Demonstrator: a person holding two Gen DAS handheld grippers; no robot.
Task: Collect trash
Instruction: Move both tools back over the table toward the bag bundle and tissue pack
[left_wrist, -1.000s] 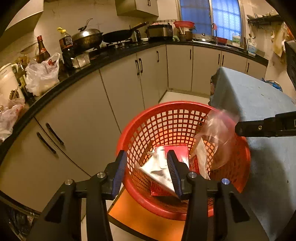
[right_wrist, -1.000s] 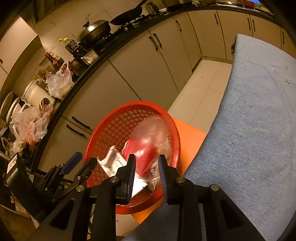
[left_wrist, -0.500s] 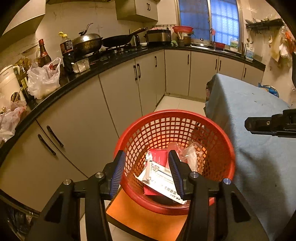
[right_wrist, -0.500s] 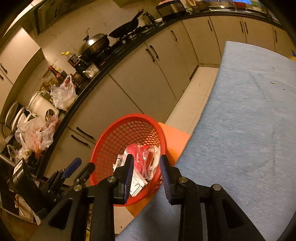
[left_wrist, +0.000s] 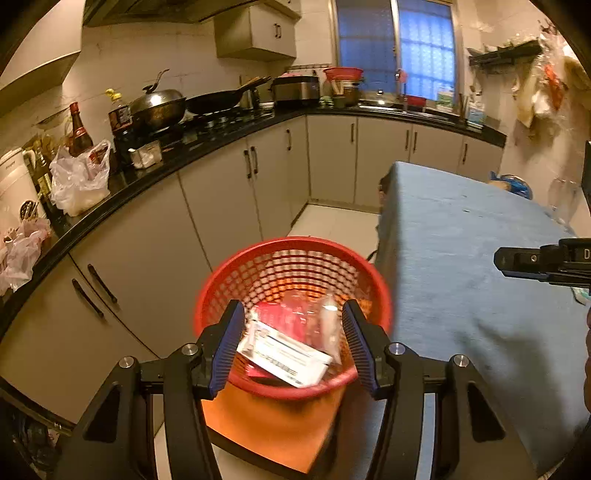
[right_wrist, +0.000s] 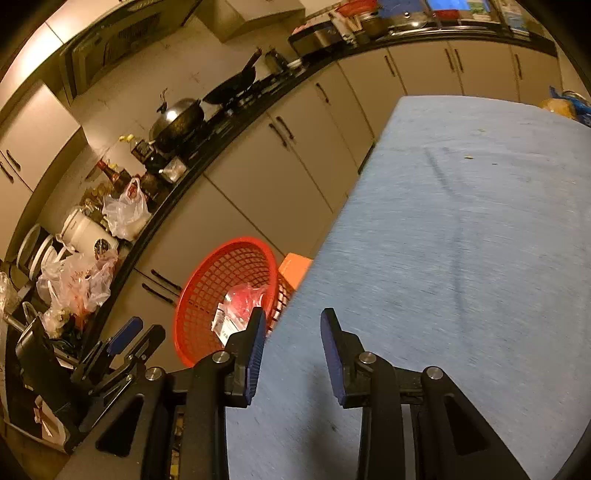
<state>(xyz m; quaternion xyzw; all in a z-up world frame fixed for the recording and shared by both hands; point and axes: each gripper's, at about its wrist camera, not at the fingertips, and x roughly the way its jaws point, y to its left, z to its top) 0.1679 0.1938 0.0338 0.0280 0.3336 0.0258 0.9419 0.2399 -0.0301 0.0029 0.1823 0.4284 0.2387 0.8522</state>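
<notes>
The red basket (left_wrist: 293, 258) is seen on an orange stool (left_wrist: 269, 432), just beside the edge of the blue-covered table (left_wrist: 461, 258). Inside the basket the trash is lying: a white printed box (left_wrist: 284, 356), a red packet (left_wrist: 280, 319) under it, and a crumpled clear plastic bag (left_wrist: 327, 325) toward the table side. The left gripper (left_wrist: 293, 349) is held above the basket's near rim, its jaws parted and just widened, with nothing gripped between them. The right gripper (right_wrist: 291, 345) is held over the tablecloth beside the basket, its jaws also apart and just opened further, empty. Behind the basket, grey cabinets (left_wrist: 229, 192) are seen.
</notes>
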